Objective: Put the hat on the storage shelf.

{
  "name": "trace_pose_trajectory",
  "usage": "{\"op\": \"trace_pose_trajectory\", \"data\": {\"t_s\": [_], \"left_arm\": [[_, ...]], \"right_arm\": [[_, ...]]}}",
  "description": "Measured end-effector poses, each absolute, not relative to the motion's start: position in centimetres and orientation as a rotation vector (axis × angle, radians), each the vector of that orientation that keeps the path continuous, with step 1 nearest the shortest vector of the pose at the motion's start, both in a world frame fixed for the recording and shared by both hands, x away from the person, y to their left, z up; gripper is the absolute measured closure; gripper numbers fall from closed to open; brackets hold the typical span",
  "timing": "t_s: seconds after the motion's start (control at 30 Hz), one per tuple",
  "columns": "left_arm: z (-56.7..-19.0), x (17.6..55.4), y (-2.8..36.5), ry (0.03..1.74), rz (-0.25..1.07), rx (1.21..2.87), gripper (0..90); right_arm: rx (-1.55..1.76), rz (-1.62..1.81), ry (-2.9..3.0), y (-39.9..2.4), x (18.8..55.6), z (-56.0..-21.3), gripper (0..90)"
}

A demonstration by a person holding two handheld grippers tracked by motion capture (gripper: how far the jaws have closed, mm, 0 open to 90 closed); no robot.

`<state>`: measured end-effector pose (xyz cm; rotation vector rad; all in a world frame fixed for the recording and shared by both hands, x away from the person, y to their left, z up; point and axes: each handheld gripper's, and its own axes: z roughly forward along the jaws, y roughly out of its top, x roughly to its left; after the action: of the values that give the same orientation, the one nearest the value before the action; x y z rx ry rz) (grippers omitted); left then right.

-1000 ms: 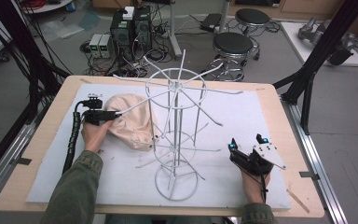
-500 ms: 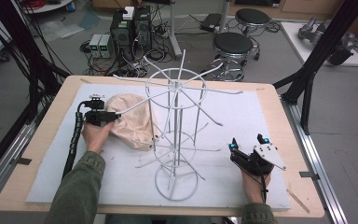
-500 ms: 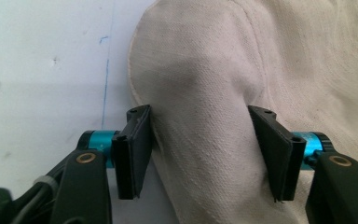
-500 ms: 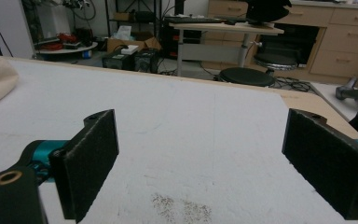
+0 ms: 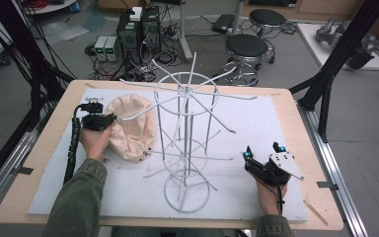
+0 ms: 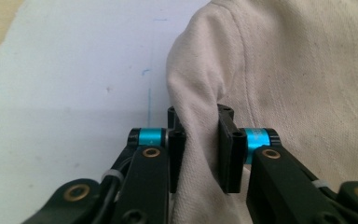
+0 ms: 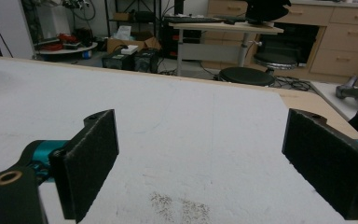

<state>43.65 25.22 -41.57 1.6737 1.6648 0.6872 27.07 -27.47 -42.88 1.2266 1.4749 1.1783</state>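
High view: white mat (image 5: 286,123) on table (image 5: 39,163); wire rack (image 5: 185,133) upright at centre; cream cap (image 5: 131,126) left of rack, touching left gripper (image 5: 109,120). Right gripper (image 5: 261,157) near right edge.
Left gripper view: jaws pinched on cap fold (image 6: 200,140).
Right gripper view: jaws wide, empty, over mat (image 7: 191,140).

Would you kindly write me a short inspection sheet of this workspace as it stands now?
Surface: wooden table under a white mat, with faint specks near the right gripper.
Job's things: beige cap lying on the mat left of the white wire rack, which stands upright.
Clutter: nothing seen.
Grippers: left gripper pinches a fold of the cap; right gripper open, nothing between its jaws, low over the mat.
Cables: ribbed black cable trails from the left gripper.
Surroundings: stools, electronics boxes, floor wiring, black frame struts.
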Motion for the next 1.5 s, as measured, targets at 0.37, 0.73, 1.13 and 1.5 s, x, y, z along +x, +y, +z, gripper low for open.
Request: {"op": "trace_pose_trajectory", "data": {"t_s": [0.37, 0.73, 1.13, 1.5], "left_arm": [[-41.4, 43.5, 25.3, 1.577, 0.649, 1.664, 81.9], [-39.1, 41.9, 25.9, 1.421, 0.622, 1.582, 81.6], [-36.0, 39.1, 27.1, 1.258, 0.59, 1.492, 81.1], [-33.2, 35.7, 26.9, 1.073, 0.573, 1.428, 81.1]], "right_arm": [[1.221, 1.181, 1.466, -27.5, 27.1, -42.9, 9.7], [1.229, 1.187, 1.464, -27.6, 26.7, -42.8, 9.7], [1.224, 1.177, 1.473, -27.4, 26.8, -42.8, 9.7], [1.209, 1.17, 1.485, -27.2, 26.8, -42.8, 9.7]]}}
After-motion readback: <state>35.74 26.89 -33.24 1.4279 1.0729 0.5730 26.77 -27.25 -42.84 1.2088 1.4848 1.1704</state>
